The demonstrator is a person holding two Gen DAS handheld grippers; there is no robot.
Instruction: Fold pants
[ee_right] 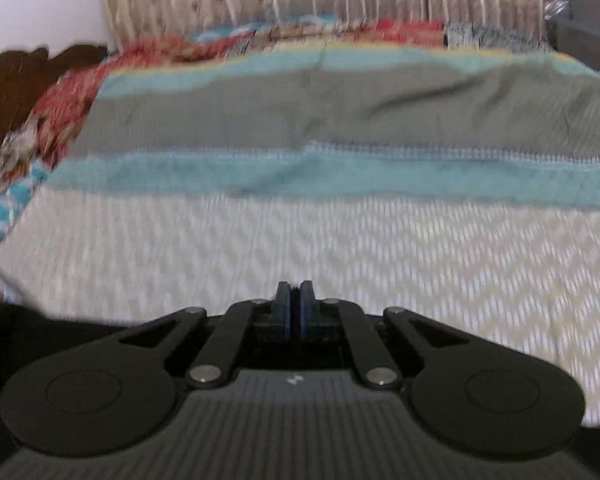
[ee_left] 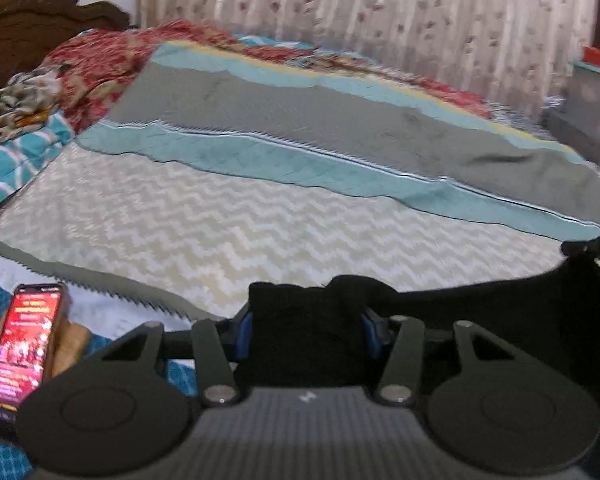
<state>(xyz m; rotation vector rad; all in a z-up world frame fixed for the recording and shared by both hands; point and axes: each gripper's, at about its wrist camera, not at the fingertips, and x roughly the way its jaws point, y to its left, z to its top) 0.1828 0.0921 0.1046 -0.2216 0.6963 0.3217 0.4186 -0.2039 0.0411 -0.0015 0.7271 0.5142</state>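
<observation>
Phone (ee_left: pixel 24 354) (screen lit) beside left gripper (ee_left: pixel 306 334) clutching, seemingly, black pants (ee_left: pixel 500 312).

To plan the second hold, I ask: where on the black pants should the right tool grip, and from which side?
Grip the upper edge of the black pants, well to the right of the left tool, which pinches a bunch. Come from the near side, across that edge: the cloth looks stretched and thin there, so probably easy to pinch.

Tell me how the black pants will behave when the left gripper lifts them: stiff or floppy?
Probably floppy: the black pants bunch into a soft lump between the left gripper fingers. Their free part trails sideways, so it will likely sag and drag over the chevron cover.
</observation>
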